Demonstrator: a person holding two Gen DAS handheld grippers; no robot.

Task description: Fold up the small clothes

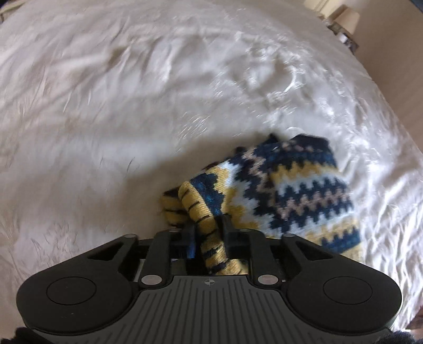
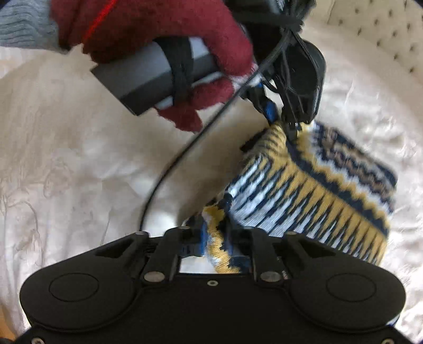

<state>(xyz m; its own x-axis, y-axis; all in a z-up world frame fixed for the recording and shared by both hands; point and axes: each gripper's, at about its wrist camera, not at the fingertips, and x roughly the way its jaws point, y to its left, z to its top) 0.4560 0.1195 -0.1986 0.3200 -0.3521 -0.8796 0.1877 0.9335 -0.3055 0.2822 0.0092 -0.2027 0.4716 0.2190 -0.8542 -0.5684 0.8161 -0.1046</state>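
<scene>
A small knitted garment [image 1: 288, 190] with navy, yellow, white and tan zigzag bands hangs over the white bedsheet [image 1: 132, 105]. My left gripper [image 1: 207, 230] is shut on a bunched yellow-and-navy edge of it. My right gripper [image 2: 214, 238] is shut on another edge of the same garment [image 2: 304, 195], which stretches up and away to the left gripper [image 2: 286, 124], seen from outside at the top, held by a hand in a dark red glove [image 2: 164, 34].
The crumpled white sheet [image 2: 66, 158] fills both views. A black cable [image 2: 169, 169] hangs from the left gripper. A lamp [image 1: 346, 18] and beige floor [image 1: 391, 79] lie past the bed's far right edge.
</scene>
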